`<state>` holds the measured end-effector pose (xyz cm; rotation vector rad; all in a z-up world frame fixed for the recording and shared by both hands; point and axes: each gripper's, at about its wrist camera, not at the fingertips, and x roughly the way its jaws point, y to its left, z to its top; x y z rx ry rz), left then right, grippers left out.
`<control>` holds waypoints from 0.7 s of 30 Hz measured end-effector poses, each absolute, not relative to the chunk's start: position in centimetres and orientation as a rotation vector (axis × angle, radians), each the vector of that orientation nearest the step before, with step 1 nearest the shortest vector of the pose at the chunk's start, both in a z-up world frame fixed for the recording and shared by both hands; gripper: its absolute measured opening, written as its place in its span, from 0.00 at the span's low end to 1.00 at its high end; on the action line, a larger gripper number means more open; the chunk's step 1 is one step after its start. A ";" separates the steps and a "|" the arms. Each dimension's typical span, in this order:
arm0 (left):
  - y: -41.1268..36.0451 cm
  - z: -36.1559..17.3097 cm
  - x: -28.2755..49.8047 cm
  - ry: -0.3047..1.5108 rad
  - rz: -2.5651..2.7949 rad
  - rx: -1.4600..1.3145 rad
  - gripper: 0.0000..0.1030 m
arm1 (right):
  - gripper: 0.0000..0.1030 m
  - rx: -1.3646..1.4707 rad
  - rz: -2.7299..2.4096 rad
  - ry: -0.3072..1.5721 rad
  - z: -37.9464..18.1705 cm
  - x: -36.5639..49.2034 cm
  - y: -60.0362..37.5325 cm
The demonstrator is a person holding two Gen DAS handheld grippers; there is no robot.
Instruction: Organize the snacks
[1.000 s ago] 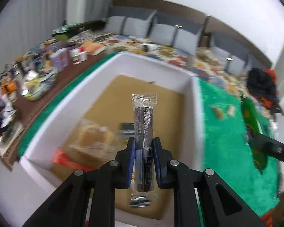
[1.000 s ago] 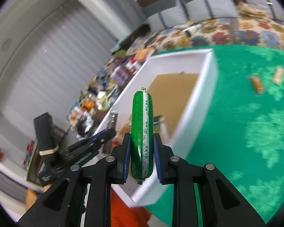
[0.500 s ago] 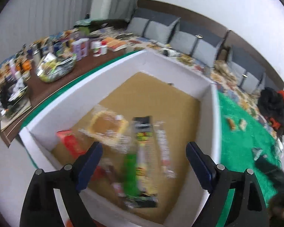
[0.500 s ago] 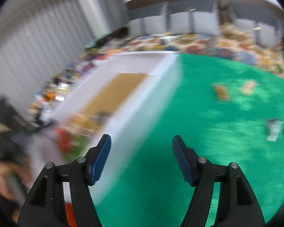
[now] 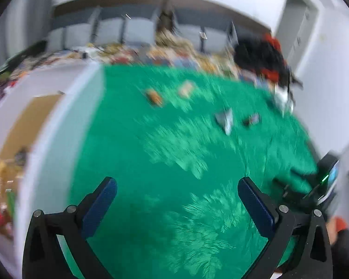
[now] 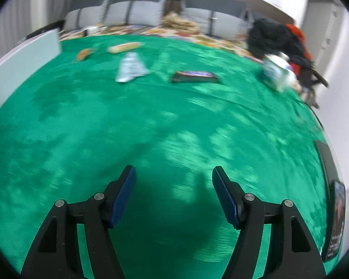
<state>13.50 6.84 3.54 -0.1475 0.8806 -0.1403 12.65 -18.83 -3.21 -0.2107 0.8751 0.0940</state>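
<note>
Left gripper (image 5: 177, 197): fingers spread wide over bare green cloth (image 5: 165, 186), nothing between them; the jaws have just been opening. Right gripper (image 6: 174, 190): fingers released, parted over the same cloth, gap empty; its jaws have also just been opening, and are now held at a moderate spread.

White box (image 5: 58, 127) stands at the left edge of the left wrist view, its tall wall touching the cloth. Its brown floor shows inside, with several wrapped snacks lying at the near end; the blur prevents telling them apart. In the right wrist view only a corner of the box shows at far left.

Loose snacks on the cloth, right wrist view, all well ahead of the fingers:
- dark chocolate bar (image 6: 194, 76), lying flat, near centre
- pale silver-white packet (image 6: 130, 68), just left of the bar, apart from it
- long tan bar (image 6: 124, 47), beyond the packet
- small orange-brown snack (image 6: 84, 54), left of the tan bar, nearest the box
- white and blue bag (image 6: 278, 72), at the right, near a heap of black and red fabric (image 6: 279, 39)

Both views are motion-blurred. A patterned bedspread (image 6: 151, 30) and grey cushions (image 6: 139, 7) lie beyond the cloth
</note>
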 end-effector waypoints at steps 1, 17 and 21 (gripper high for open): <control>5.3 1.7 14.6 0.920 -0.139 -0.114 1.00 | 0.69 -0.170 0.079 0.891 -3.5 12.9 -20.0; 3.3 -7.1 21.4 0.952 -0.008 -0.024 1.00 | 0.73 -0.049 0.065 0.925 -4.1 15.8 -21.7; 3.3 -7.2 21.4 0.941 -0.009 -0.025 1.00 | 0.76 -0.041 0.062 0.935 -4.1 16.0 -21.4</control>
